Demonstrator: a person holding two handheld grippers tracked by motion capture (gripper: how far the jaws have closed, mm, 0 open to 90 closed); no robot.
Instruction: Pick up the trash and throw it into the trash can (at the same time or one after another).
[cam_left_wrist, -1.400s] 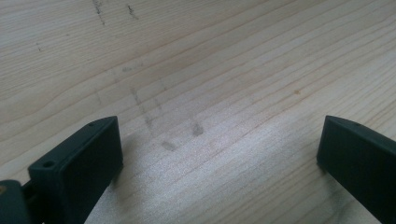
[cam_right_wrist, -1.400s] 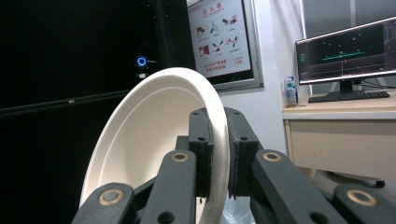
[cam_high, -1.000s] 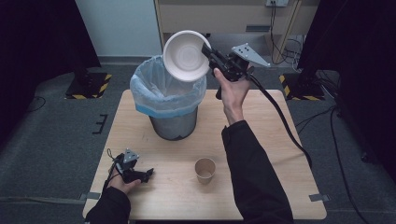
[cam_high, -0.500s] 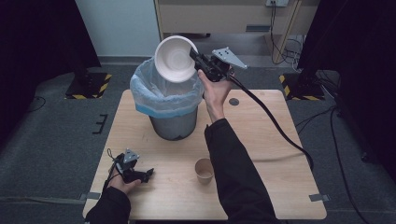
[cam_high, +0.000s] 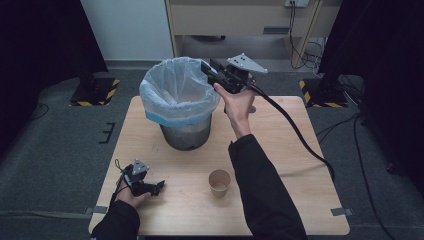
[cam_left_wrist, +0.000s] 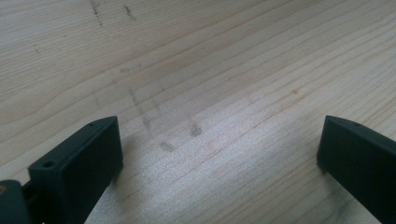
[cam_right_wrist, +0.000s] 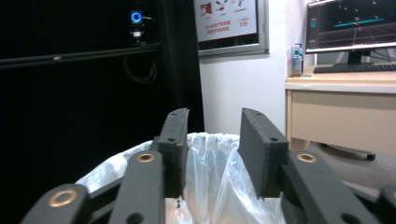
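Pale, crinkled plastic lines the round grey metal bin (cam_high: 184, 120) at upper centre of the high view — the liner's rim folds over the edge in soft pleats. Your right gripper (cam_high: 207, 70) hangs at the bin's right rim; its flat black jaws have just been opening and stand partly apart with nothing between them, the liner (cam_right_wrist: 210, 186) showing through the gap. Your left gripper (cam_high: 159, 186) rests at lower left on the light grained wooden table (cam_high: 280, 150), jaws wide and empty over bare boards. A small brown paper cup (cam_high: 220, 182) stands upright at lower centre, beside your dark right sleeve (cam_high: 262, 195) — well apart from the bin.
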